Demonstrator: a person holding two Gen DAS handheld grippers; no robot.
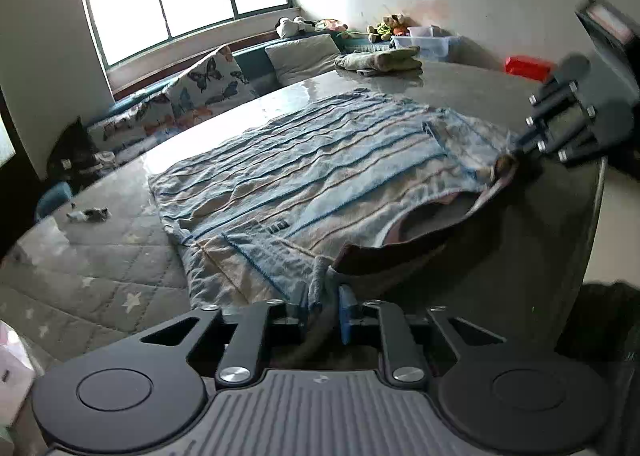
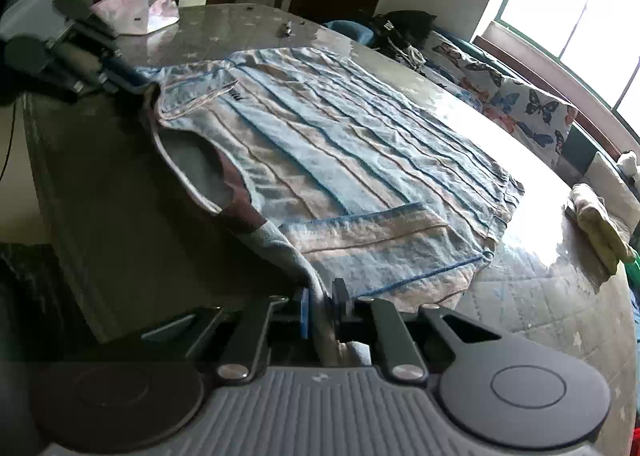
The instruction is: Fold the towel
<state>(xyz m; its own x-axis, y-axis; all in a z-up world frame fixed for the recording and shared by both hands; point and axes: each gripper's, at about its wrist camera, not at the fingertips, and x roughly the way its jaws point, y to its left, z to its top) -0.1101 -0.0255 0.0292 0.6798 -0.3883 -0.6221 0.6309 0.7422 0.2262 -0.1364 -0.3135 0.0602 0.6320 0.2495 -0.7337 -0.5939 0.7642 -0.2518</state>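
One striped towel [image 1: 304, 160] lies spread over the glossy grey surface [image 1: 460, 80], pale blue with thin darker lines, its near edge lifted off at two corners. Two grippers hold it, one at each corner. The left gripper [image 1: 326, 310] is clamped on the corner closest to its own camera, cloth bunched between its blue pads. The right gripper [image 2: 320, 306] is likewise closed on the other near corner, a grey fold of towel pinched between its fingers. Between the two held corners the hem sags in a loop above the surface. One second folded cloth [image 1: 380, 60] rests at the far edge, well apart from the towel. Two clear plastic bins [image 1: 424, 42] stand stacked behind it.
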